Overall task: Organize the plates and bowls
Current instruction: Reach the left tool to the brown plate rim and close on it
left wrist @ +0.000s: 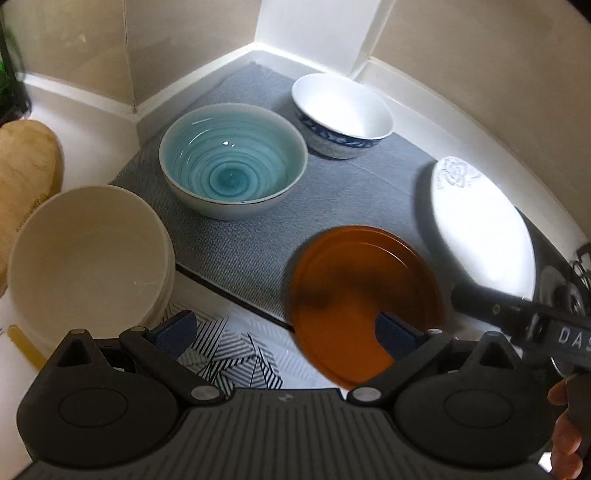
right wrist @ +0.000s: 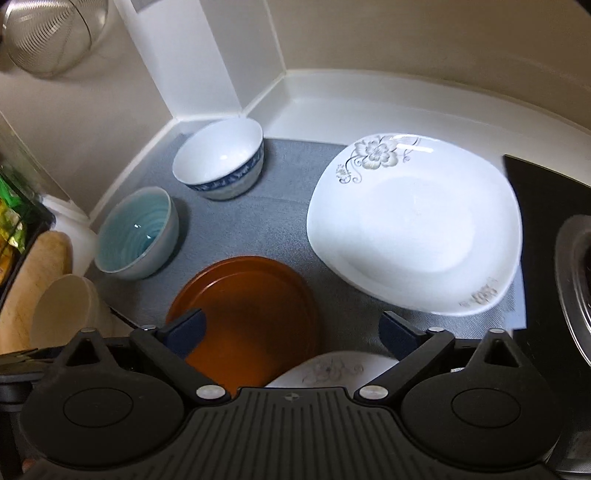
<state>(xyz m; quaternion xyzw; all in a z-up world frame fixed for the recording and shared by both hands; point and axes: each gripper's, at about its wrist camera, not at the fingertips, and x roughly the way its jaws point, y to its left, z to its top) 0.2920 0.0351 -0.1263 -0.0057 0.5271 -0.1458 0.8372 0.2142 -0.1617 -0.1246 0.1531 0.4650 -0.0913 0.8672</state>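
On a grey mat [left wrist: 243,251] [right wrist: 280,206] stand a teal bowl [left wrist: 232,158] [right wrist: 135,232], a white bowl with a blue band [left wrist: 341,114] [right wrist: 219,158], a brown plate [left wrist: 364,302] [right wrist: 251,314] and a white flowered square plate [left wrist: 484,229] [right wrist: 413,229]. A cream bowl [left wrist: 88,262] [right wrist: 64,314] sits left of the mat. My left gripper [left wrist: 288,332] is open and empty, above the mat's front edge. My right gripper [right wrist: 291,332] is open and empty over the brown plate; a second flowered plate [right wrist: 332,369] lies below it. The right gripper's body [left wrist: 517,314] shows in the left wrist view.
A wooden board [left wrist: 22,177] [right wrist: 22,280] lies at the left. A striped patterned mat [left wrist: 236,350] lies at the front. A black surface [right wrist: 546,192] and a metal sink drain [right wrist: 576,288] are at the right. A wire strainer [right wrist: 51,33] hangs at top left. Walls enclose the corner behind.
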